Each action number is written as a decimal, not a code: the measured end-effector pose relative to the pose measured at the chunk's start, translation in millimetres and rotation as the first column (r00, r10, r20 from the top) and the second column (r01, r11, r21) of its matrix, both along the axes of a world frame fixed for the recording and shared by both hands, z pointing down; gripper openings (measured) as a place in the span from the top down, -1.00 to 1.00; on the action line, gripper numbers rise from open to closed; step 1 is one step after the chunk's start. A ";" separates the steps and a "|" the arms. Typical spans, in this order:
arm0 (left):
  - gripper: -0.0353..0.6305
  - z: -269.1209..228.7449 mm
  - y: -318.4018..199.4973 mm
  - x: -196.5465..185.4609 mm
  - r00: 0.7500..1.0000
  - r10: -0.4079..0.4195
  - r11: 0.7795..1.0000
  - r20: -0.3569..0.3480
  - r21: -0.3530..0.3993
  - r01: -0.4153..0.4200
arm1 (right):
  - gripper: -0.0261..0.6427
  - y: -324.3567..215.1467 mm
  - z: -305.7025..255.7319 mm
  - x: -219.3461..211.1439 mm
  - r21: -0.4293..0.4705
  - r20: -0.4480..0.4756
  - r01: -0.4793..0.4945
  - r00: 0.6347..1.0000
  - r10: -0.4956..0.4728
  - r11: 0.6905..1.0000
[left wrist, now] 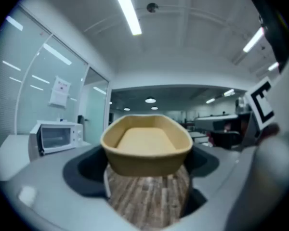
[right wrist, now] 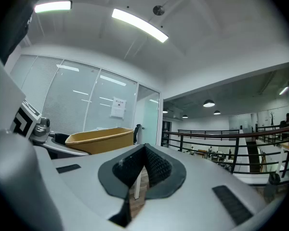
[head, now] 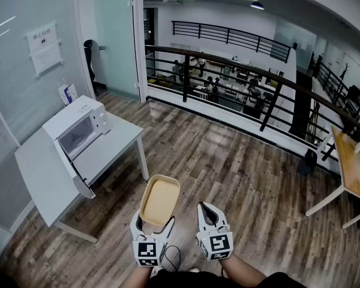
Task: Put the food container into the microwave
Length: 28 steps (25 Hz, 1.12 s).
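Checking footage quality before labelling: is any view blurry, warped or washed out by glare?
Head view: sharp, but fisheye bends the railing. Left gripper view: soft, the food container and microwave slightly blurred, ceiling light blown out. Right gripper view: sharper, dark corners.

A white table stands on the wood floor — a black railing beyond, a paper notice on the glass wall.
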State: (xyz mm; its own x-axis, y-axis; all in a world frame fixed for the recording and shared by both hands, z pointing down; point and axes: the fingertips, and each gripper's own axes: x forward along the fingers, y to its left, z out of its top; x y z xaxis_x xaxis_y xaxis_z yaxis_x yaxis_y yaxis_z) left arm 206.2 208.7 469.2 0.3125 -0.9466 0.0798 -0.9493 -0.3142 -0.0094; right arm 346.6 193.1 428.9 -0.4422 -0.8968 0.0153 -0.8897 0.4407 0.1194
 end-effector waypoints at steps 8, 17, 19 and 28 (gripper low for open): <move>-0.58 2.0 24.4 11.6 1.000 0.000 1.000 0.015 -0.020 0.000 | 0.91 20.3 0.5 15.6 0.009 0.008 -0.023 1.000 0.023 1.000; -0.58 -0.4 32.9 24.4 1.000 -0.019 1.000 -0.019 -0.024 0.019 | 0.91 30.4 -1.8 38.7 0.022 0.077 -0.018 0.997 0.016 1.000; -0.58 -0.9 29.9 26.7 1.000 -0.018 1.000 -0.013 -0.015 0.018 | 0.91 28.0 0.5 41.6 0.015 0.081 -0.023 0.996 0.022 1.000; -0.58 -14.9 -17.9 12.7 1.000 0.030 0.999 -0.005 0.020 -0.030 | 0.91 -12.3 -13.3 21.3 0.035 0.082 -0.059 0.995 0.056 0.998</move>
State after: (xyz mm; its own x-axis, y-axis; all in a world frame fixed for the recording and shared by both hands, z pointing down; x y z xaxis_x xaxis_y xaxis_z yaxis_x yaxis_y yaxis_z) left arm 219.0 190.8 454.3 0.3410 -0.9382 0.0593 -0.9396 -0.3422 -0.0110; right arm 367.9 180.8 415.7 -0.3887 -0.9199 -0.0523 -0.9206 0.3856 0.0612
